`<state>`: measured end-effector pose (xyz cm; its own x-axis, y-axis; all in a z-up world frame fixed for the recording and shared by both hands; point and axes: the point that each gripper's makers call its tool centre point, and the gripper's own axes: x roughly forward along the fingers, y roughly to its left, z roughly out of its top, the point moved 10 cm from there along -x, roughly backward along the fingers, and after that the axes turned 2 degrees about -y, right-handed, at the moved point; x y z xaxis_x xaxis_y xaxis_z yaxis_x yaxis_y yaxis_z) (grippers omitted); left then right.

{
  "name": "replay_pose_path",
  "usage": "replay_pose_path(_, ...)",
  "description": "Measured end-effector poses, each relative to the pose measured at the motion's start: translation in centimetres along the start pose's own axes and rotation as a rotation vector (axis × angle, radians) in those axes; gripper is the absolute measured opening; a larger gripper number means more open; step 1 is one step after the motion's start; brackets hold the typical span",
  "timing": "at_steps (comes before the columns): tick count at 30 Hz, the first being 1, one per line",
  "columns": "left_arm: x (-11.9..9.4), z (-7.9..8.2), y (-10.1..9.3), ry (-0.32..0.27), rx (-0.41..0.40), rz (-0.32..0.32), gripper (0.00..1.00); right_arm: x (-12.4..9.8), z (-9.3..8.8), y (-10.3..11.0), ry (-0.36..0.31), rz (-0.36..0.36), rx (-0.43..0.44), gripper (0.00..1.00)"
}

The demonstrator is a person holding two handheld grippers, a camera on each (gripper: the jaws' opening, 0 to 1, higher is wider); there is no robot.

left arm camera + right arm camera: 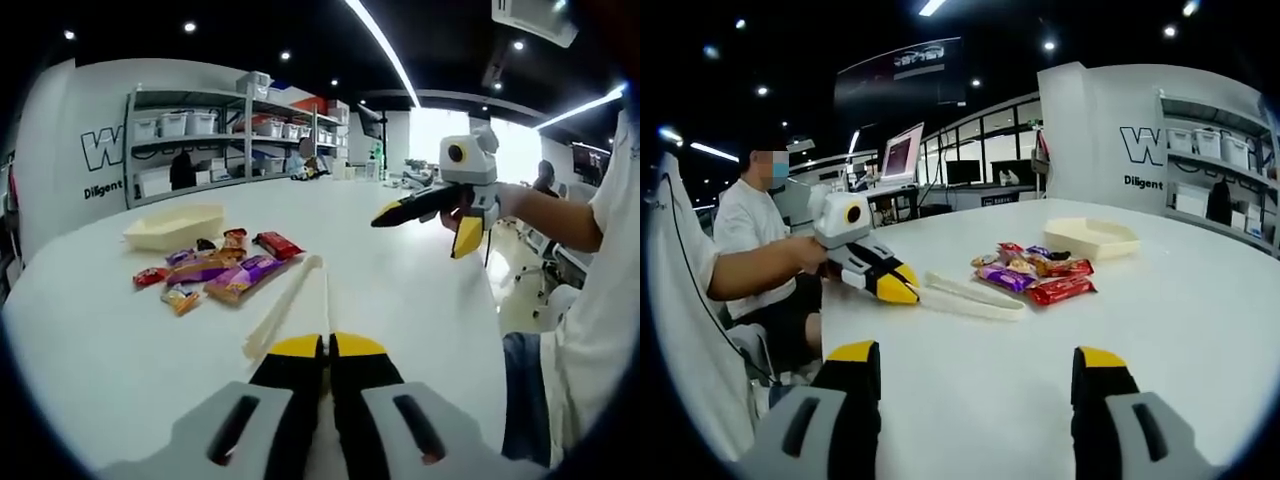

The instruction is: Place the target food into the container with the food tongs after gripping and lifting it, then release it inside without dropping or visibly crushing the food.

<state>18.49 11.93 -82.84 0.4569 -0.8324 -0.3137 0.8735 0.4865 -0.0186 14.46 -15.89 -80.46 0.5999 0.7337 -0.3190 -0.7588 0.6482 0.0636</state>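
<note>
Yellow-tipped jaws of the left hand-held gripper [328, 350] are pressed together low over the white tabletop [120, 350], right at the near end of the cream tongs [290, 305]. Whether they pinch the handle end or only touch it I cannot tell (the joint sits under the tips). The tongs' long axis runs straight ahead from that hand-held gripper, arms slightly splayed, tips aimed toward the snack pile.

Right hand-held gripper [975, 360], in its own view, is spread wide with nothing between the jaws, raised off the tabletop and well apart from the tongs. Left is plainly the nearer one.

Beyond the tong tips: wrapped snack bars [225, 270] in a loose heap, purple, red and orange wrappers, lying flat. Just past them, farther and leftward, sits the shallow cream container [175, 228], apparently holding nothing.

Judgement: food not yet gripped; the tongs need lifting first.
</note>
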Motion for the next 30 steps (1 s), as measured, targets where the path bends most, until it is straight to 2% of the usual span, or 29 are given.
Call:
replay_pose_path(2,-0.1,0.1,0.0,-0.01,-0.033,-0.006,0.02,0.0,0.0,0.0,0.0,0.001,0.002,0.77)
replay_pose_path(4,-0.1,0.2,-0.2,-0.017,-0.007,-0.009,0.01,0.0,0.0,0.0,-0.002,0.001,0.0,0.77)
replay_pose_path(8,-0.2,0.5,-0.4,-0.029,-0.01,-0.014,0.01,0.0,0.1,0.0,-0.001,0.0,-0.001,0.76)
replay_pose_path(16,-0.4,1.9,-0.9,-0.091,-0.027,-0.039,0.01,-0.1,-0.1,0.0,0.004,-0.002,0.0,0.76)
replay_pose_path(22,-0.7,2.8,-1.5,-0.137,-0.074,-0.064,0.01,-0.2,-0.3,0.0,-0.001,-0.006,0.01,0.77)
replay_pose_path(30,-0.7,3.6,-2.4,-0.17,-0.056,-0.103,0.01,-0.1,-0.3,0.2,-0.022,0.002,0.031,0.77)
